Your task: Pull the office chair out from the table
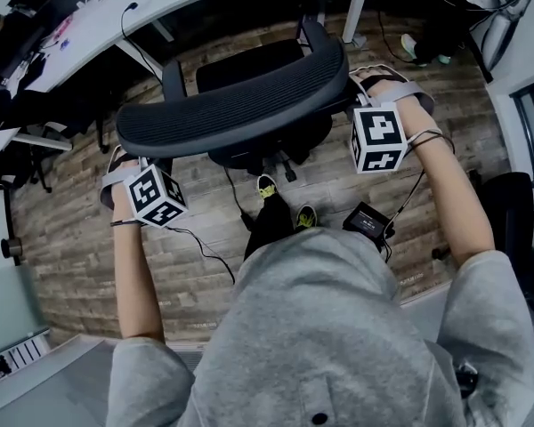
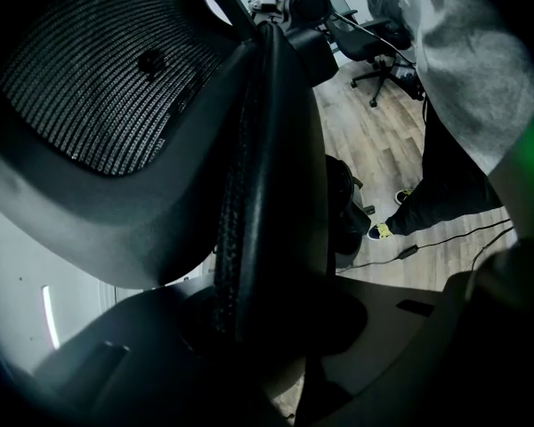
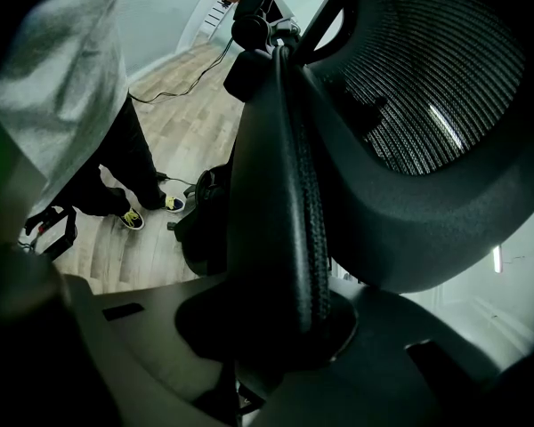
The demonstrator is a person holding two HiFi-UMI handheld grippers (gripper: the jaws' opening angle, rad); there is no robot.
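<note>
The black mesh office chair (image 1: 249, 105) stands on the wood floor just in front of the white table (image 1: 107, 12), its curved backrest (image 1: 231, 105) towards me. My left gripper (image 1: 125, 154) is shut on the backrest's left end, and my right gripper (image 1: 363, 85) is shut on its right end. In the left gripper view the backrest's rim (image 2: 267, 194) runs down between the jaws of the left gripper (image 2: 267, 314). The right gripper view shows the same rim (image 3: 285, 194) clamped in the right gripper (image 3: 285, 323). The seat is mostly hidden under the backrest.
A small black box (image 1: 368, 221) with a cable lies on the floor by my feet (image 1: 265, 187). Another dark chair (image 1: 512, 212) stands at the right edge. Table legs (image 1: 356, 7) rise behind the chair, and clutter sits at the far left.
</note>
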